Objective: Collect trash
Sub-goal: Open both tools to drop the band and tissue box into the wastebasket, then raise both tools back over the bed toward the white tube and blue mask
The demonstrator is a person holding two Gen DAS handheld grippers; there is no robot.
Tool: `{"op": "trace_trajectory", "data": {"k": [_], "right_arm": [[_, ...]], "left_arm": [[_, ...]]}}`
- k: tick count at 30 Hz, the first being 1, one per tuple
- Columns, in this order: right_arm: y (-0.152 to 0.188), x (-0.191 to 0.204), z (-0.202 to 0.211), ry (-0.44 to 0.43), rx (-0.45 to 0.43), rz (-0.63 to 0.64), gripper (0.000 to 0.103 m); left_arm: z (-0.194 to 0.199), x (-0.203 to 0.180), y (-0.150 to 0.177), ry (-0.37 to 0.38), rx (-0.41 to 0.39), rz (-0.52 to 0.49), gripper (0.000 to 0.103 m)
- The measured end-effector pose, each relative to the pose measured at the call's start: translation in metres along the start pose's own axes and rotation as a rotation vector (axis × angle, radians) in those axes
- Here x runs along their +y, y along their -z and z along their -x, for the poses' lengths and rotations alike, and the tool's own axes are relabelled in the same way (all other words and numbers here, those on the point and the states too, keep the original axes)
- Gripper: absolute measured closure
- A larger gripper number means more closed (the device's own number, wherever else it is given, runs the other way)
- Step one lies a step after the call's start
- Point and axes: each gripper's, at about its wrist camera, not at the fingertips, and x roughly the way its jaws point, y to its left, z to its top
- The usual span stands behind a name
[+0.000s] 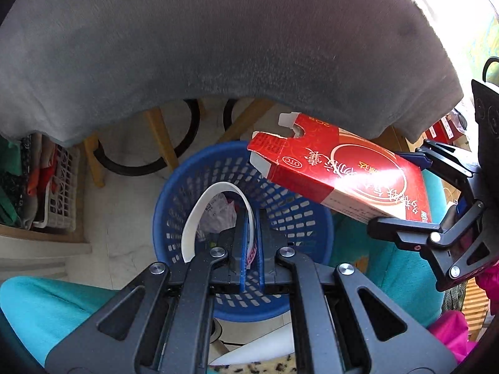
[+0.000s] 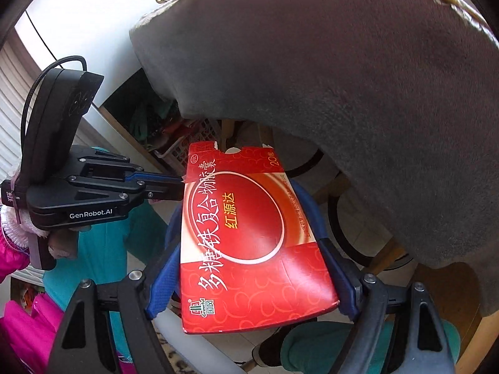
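Observation:
A round blue mesh basket [image 1: 299, 218] stands on the floor below both grippers, with crumpled wrappers [image 1: 218, 215] inside it. My left gripper [image 1: 251, 215] is shut on one end of a curved white strip [image 1: 199, 208] that arcs over the basket's mouth. At the right of that view, my right gripper [image 1: 402, 193] holds a flat red cardboard box [image 1: 343, 168] over the basket's far right rim. In the right wrist view the red box [image 2: 246, 243] sits across my right gripper [image 2: 246, 218], with blue pads pressed on both long edges. My left gripper [image 2: 174, 185] points in from the left.
A grey cloth [image 1: 218, 46] hangs low over the basket from a table edge. Wooden legs with a black ring [image 1: 162, 143] stand behind it. A white crate of clothes [image 1: 59, 193] sits at left. The person's teal trouser legs [image 1: 46, 305] flank the basket, and a pink sleeve [image 2: 18, 249] shows.

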Motion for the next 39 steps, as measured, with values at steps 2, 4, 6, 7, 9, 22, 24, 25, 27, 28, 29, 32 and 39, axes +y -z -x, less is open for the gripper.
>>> {"op": "trace_trajectory", "data": {"k": [2,4,6,7,9,22,24,25,27,28,29,32,39], "right_arm": [[0.001,-0.002,-0.006,0.010,0.010,-0.004,0.019],[0.001,-0.002,-0.012,0.013,0.024,-0.008,0.024],[0.002,-0.003,-0.016,0.013,0.029,-0.014,0.025],[0.004,-0.004,-0.018,0.015,0.033,-0.016,0.025],[0.003,-0.004,-0.023,0.019,0.040,-0.019,0.025],[0.006,-0.010,-0.026,0.006,0.039,-0.064,0.018],[0.006,-0.010,-0.025,0.008,0.040,-0.066,0.017],[0.006,-0.010,-0.025,0.009,0.041,-0.067,0.017],[0.005,-0.011,-0.025,0.007,0.041,-0.069,0.016],[0.005,-0.010,-0.024,0.008,0.039,-0.069,0.016],[0.004,-0.010,-0.023,0.010,0.036,-0.069,0.016],[0.001,-0.008,-0.020,0.017,0.030,-0.066,0.016],[-0.007,-0.002,-0.006,0.037,-0.009,-0.040,0.016]], "left_arm": [[-0.004,-0.002,-0.001,0.000,0.009,0.005,0.100],[-0.007,-0.001,-0.001,0.001,0.019,0.007,0.100],[-0.009,0.002,0.000,-0.004,0.024,0.006,0.100],[-0.011,0.001,-0.001,-0.008,0.029,0.005,0.100],[-0.016,0.001,-0.001,-0.010,0.037,0.003,0.100],[-0.027,0.010,0.005,-0.042,0.044,0.013,0.064],[-0.027,0.010,0.004,-0.045,0.042,0.012,0.064],[-0.026,0.010,0.004,-0.046,0.039,0.012,0.064],[-0.025,0.010,0.003,-0.046,0.033,0.014,0.064],[-0.024,0.011,0.002,-0.045,0.031,0.015,0.064],[-0.023,0.012,0.001,-0.045,0.028,0.017,0.064],[-0.018,0.014,-0.001,-0.047,0.009,0.021,0.064],[0.002,0.021,-0.007,-0.048,-0.049,0.043,0.064]]}}
